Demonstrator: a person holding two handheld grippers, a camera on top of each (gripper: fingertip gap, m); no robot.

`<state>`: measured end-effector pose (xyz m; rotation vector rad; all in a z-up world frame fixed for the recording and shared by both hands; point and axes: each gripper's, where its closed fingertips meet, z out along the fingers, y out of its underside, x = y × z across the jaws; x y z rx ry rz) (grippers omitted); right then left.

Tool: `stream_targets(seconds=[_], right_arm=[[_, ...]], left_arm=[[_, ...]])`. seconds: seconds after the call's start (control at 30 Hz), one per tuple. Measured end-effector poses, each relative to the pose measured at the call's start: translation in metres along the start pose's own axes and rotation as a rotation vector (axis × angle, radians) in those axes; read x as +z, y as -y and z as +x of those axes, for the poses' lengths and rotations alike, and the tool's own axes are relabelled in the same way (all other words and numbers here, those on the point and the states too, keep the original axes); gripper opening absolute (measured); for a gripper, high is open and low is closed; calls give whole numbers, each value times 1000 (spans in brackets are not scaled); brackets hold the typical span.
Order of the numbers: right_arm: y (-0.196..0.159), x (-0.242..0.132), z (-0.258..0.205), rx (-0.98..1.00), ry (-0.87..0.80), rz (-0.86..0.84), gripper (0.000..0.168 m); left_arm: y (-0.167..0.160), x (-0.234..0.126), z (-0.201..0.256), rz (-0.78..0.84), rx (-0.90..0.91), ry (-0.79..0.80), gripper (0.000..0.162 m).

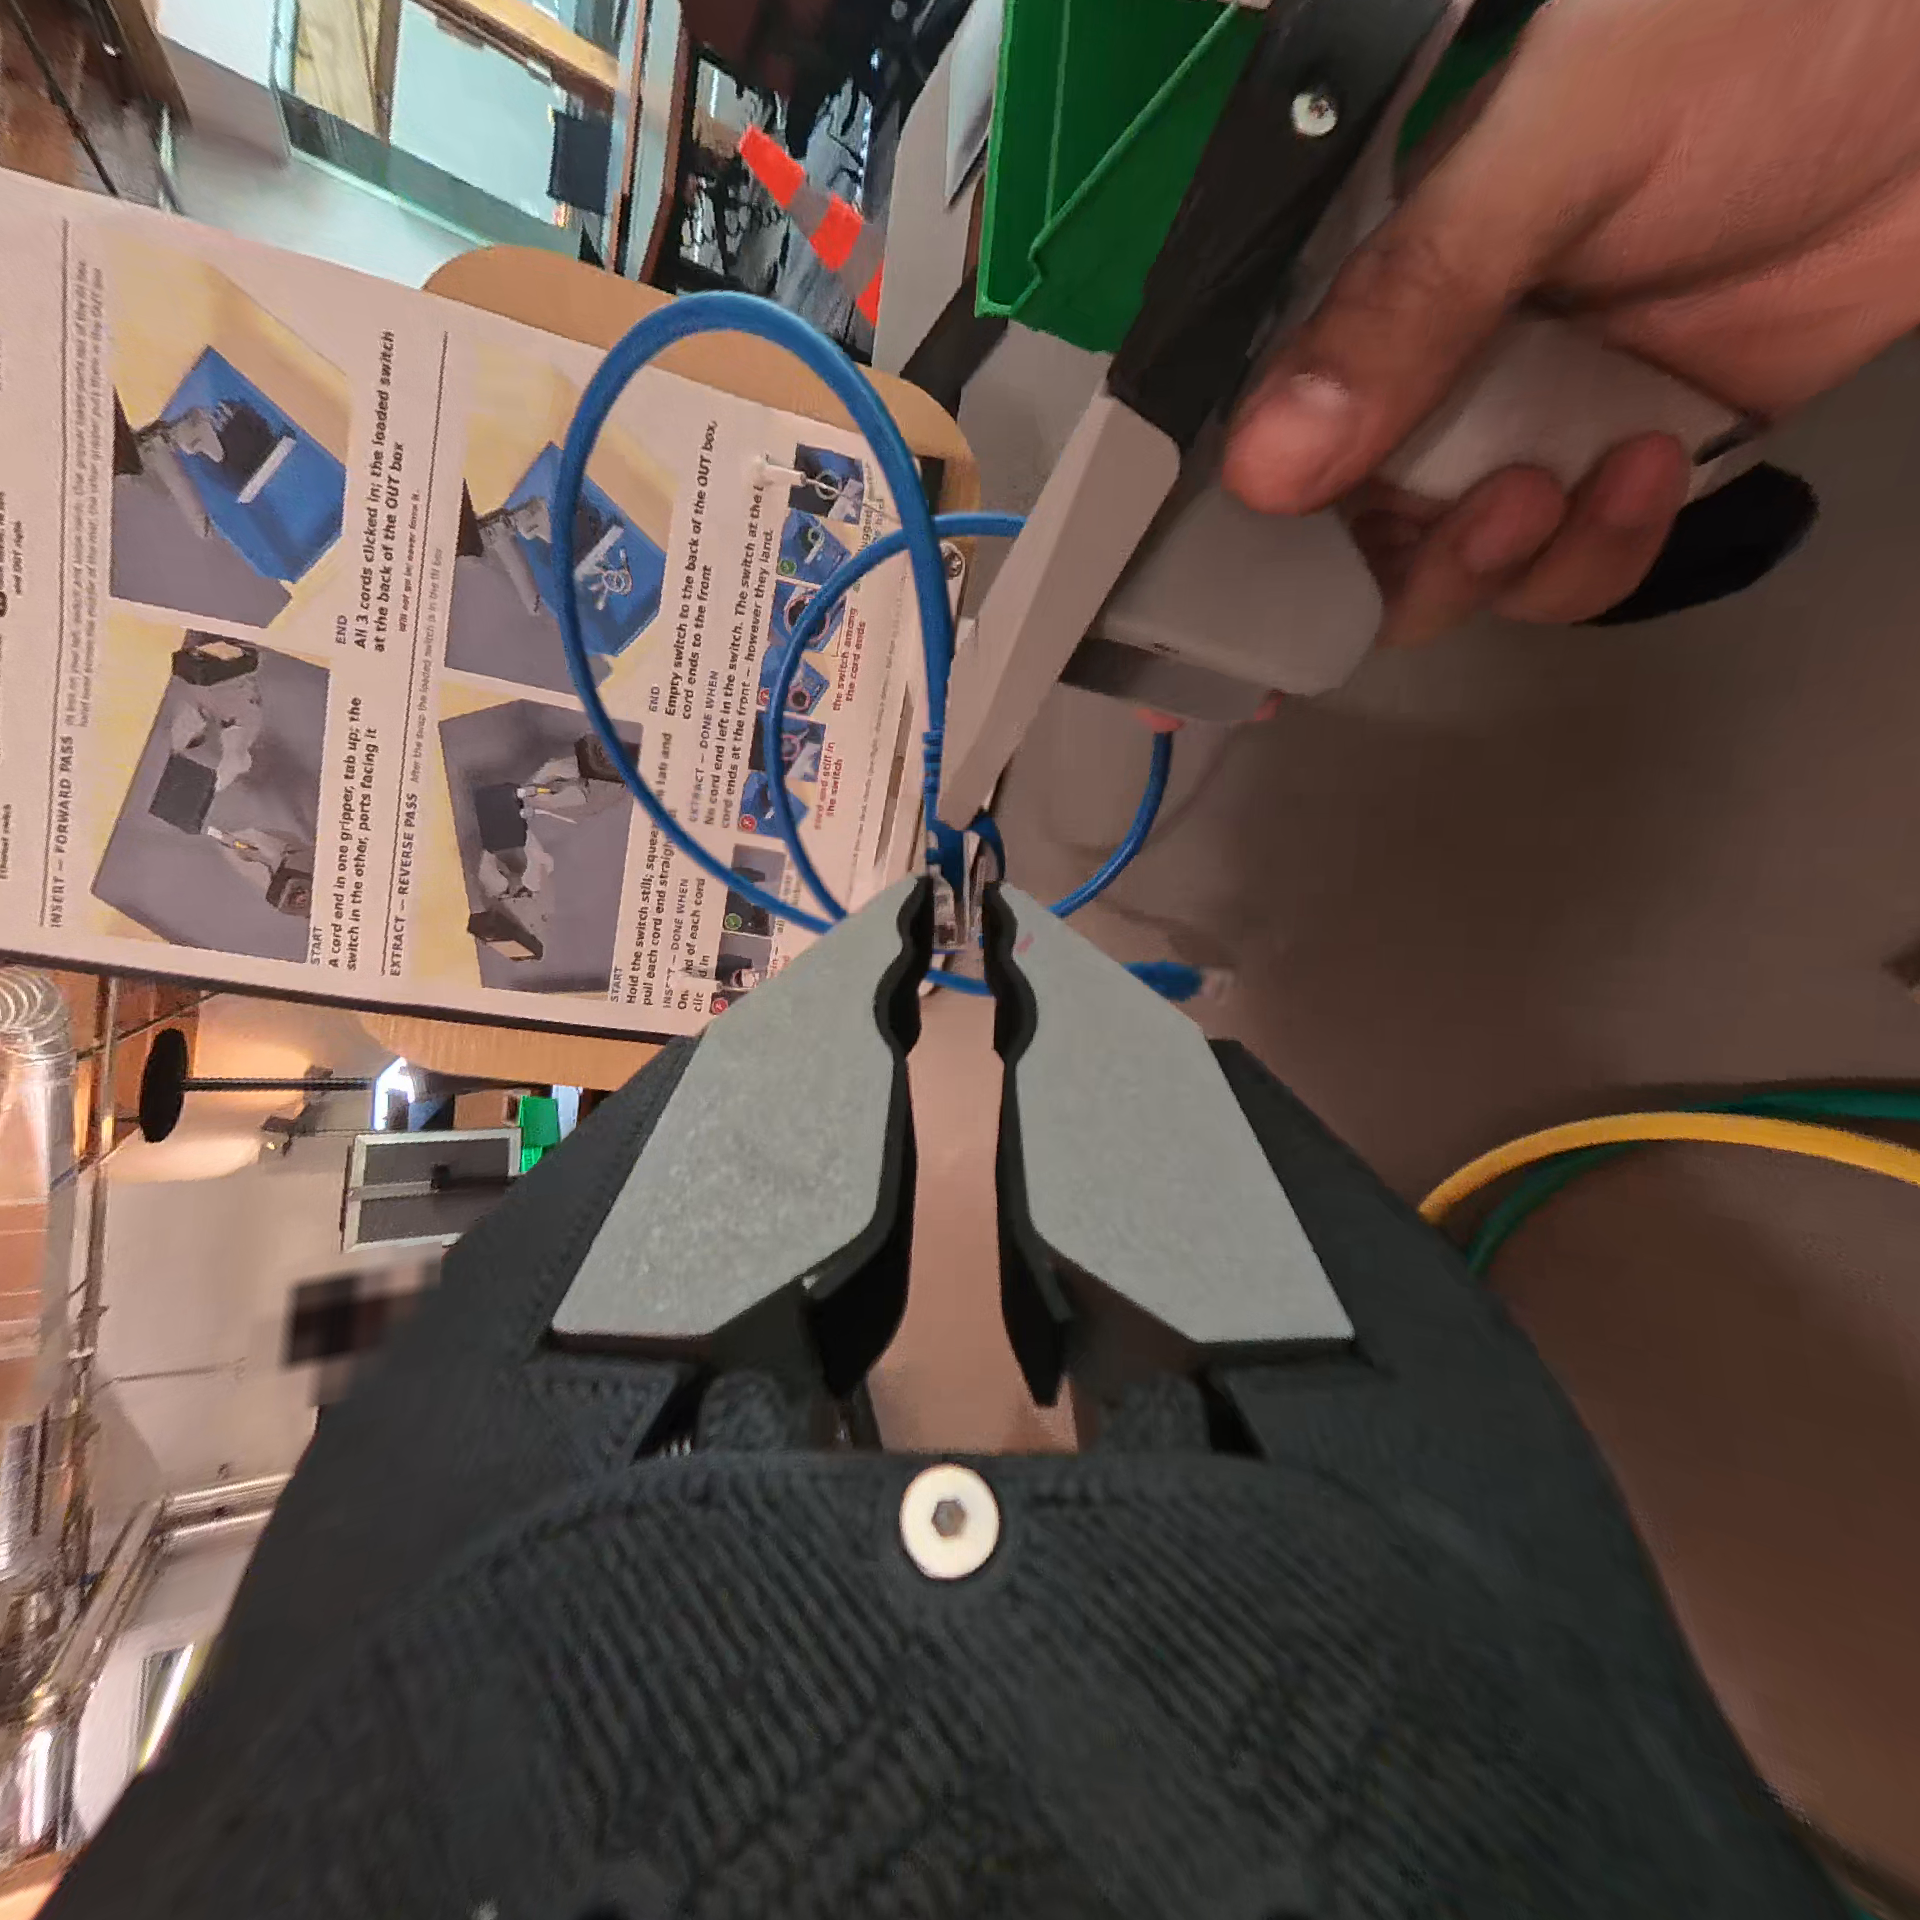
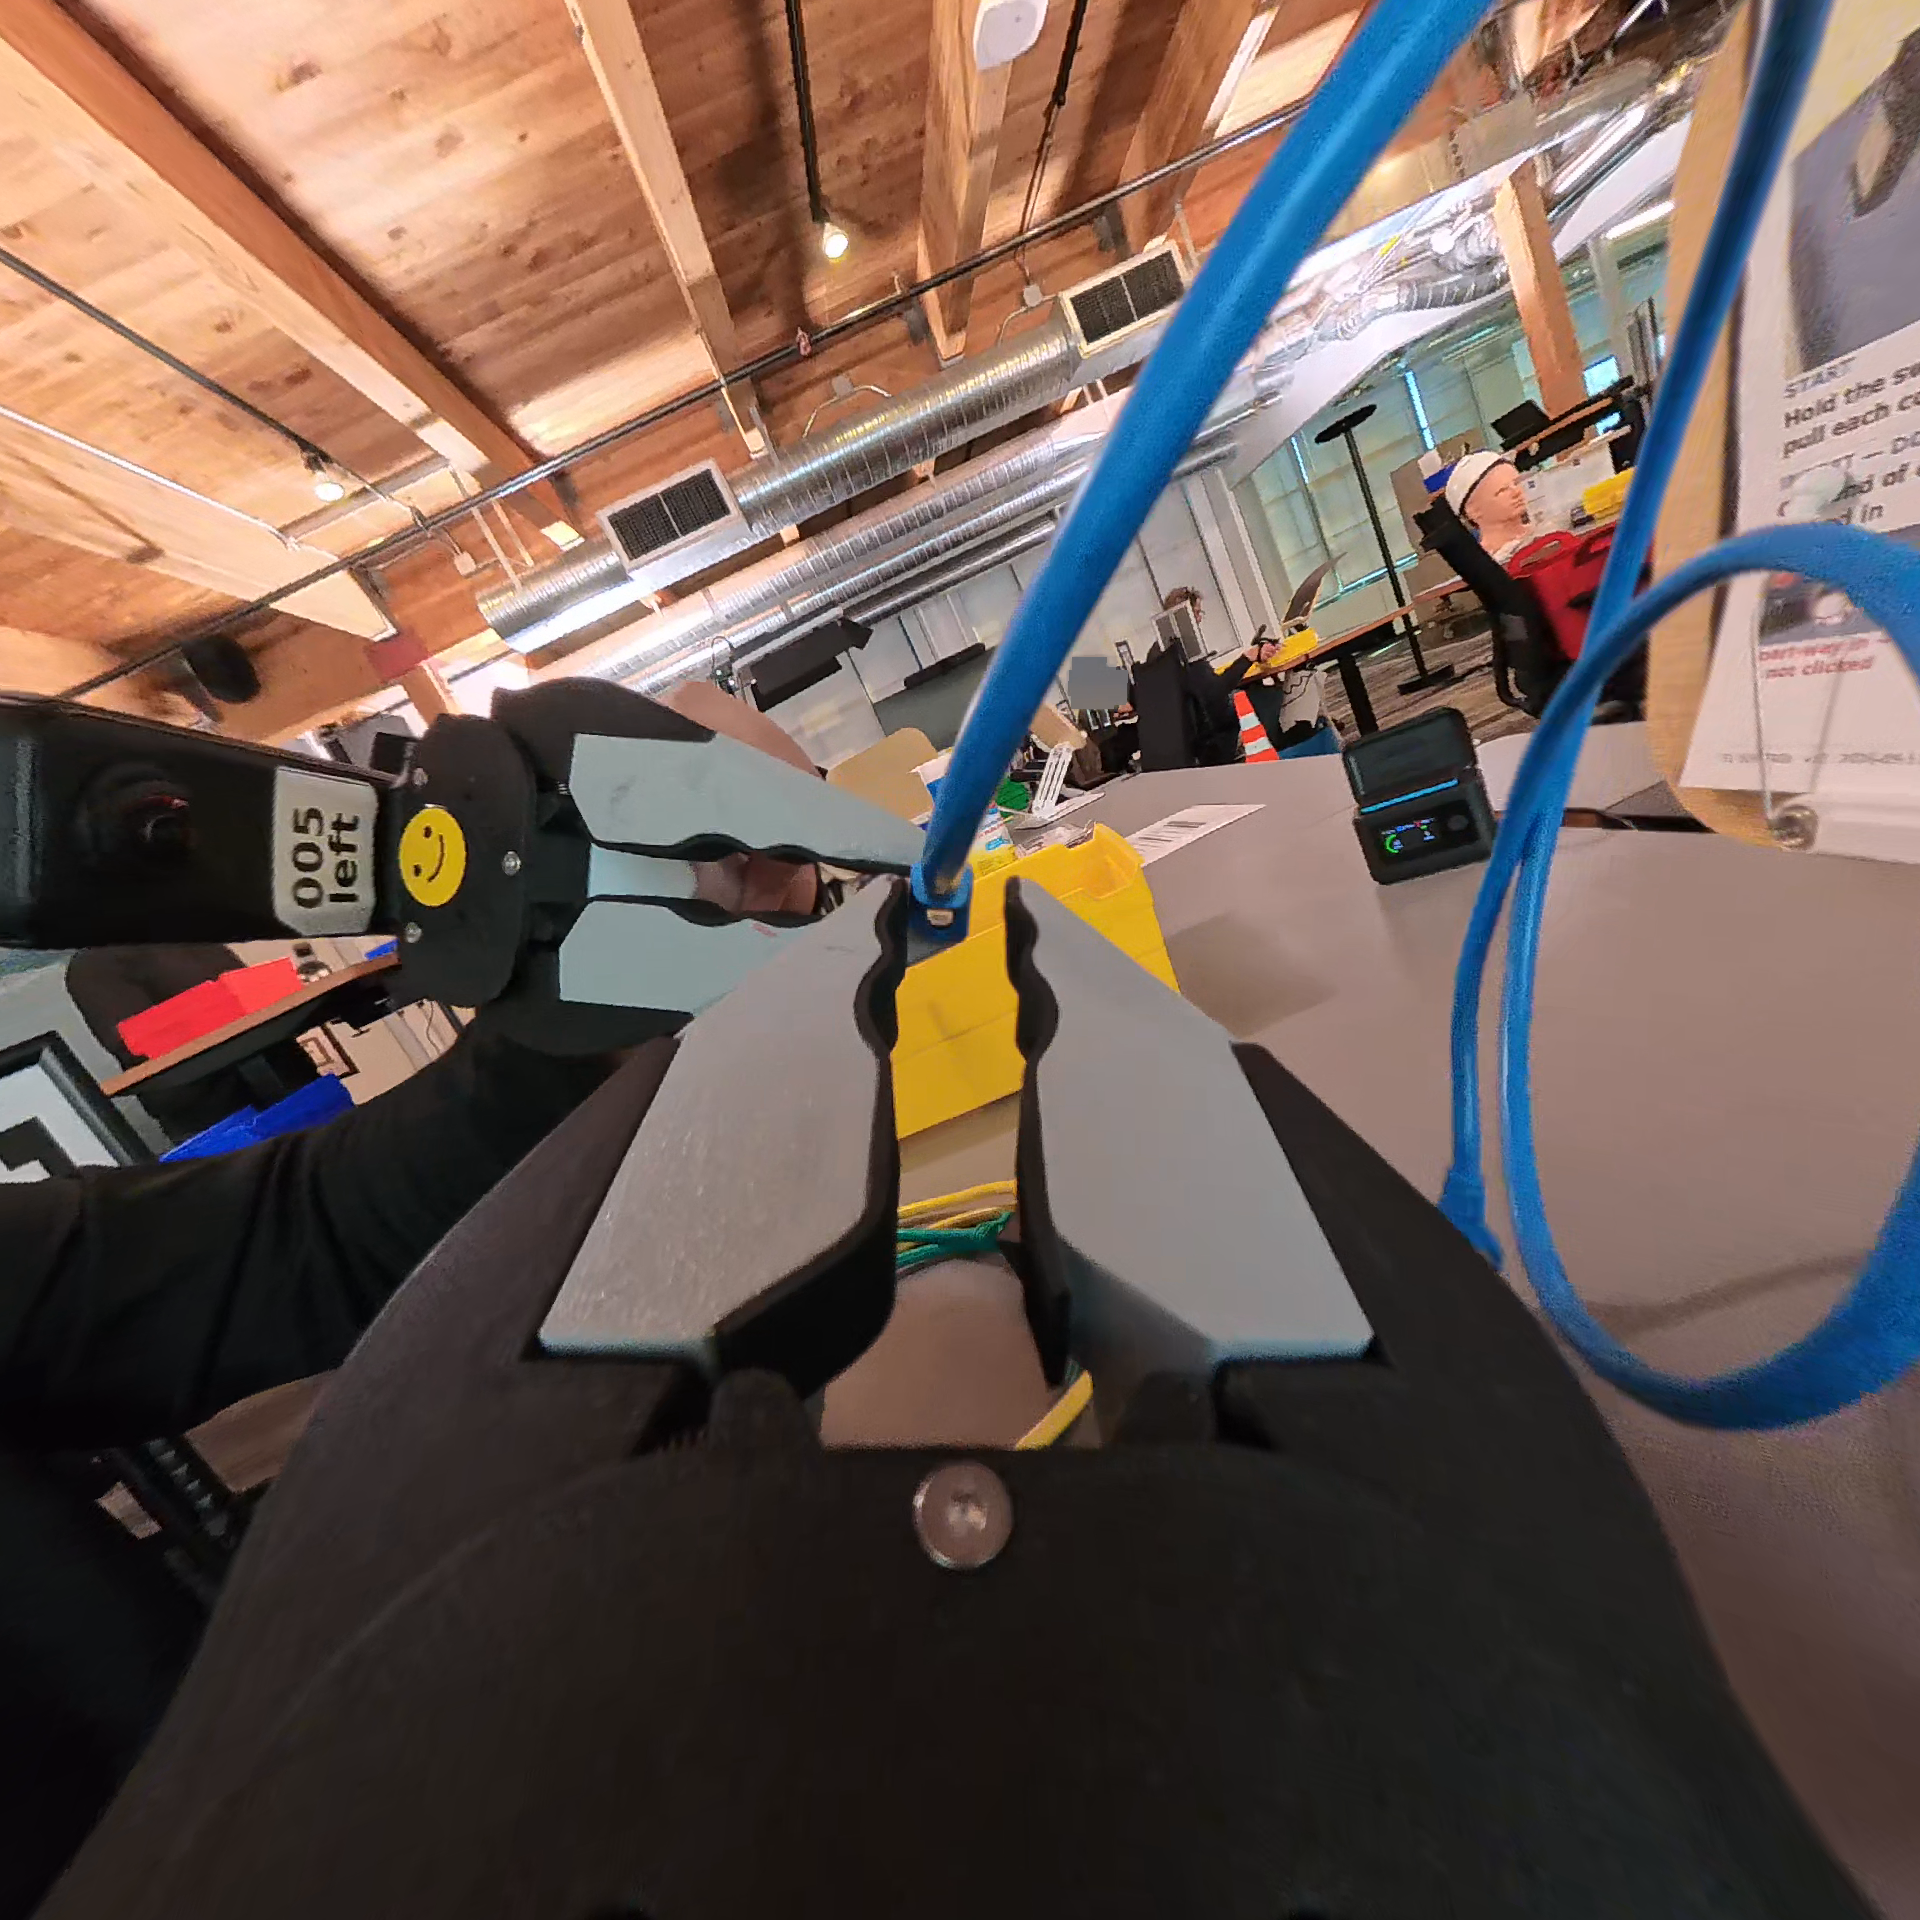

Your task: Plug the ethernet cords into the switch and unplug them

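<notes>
No switch in sight, so nothing's plugged in yet as far as I can tell. Left gripper (image 1: 954,902) pinches the blue cord's (image 1: 582,582) plug mid-frame; right gripper (image 2: 951,902) sits slightly open around that plug.

blue cord (image 2: 1091,499), yellow bin (image 2: 997,997), grey table (image 2: 1662,1039), grey fingers (image 1: 790,1122) on black body, yellow + green cords (image 1: 1662,1143).

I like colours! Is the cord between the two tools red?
No, the cord is blue; it rises in a loop from its plug by the tips of the left tool and right tool.
</notes>
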<state>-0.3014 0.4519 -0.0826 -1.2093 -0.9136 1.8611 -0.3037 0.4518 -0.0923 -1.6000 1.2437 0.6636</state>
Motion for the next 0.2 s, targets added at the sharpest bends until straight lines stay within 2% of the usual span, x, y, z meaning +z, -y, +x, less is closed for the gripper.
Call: stream_targets(seconds=[0.03,0.2], right_arm=[[-1,1,-1,-5,5,0,12],[-10,5,-2,-12,6,-40,11]], left_arm=[[-1,0,1,3,7,3,7],[-2,2,9,13,12,9,7]])
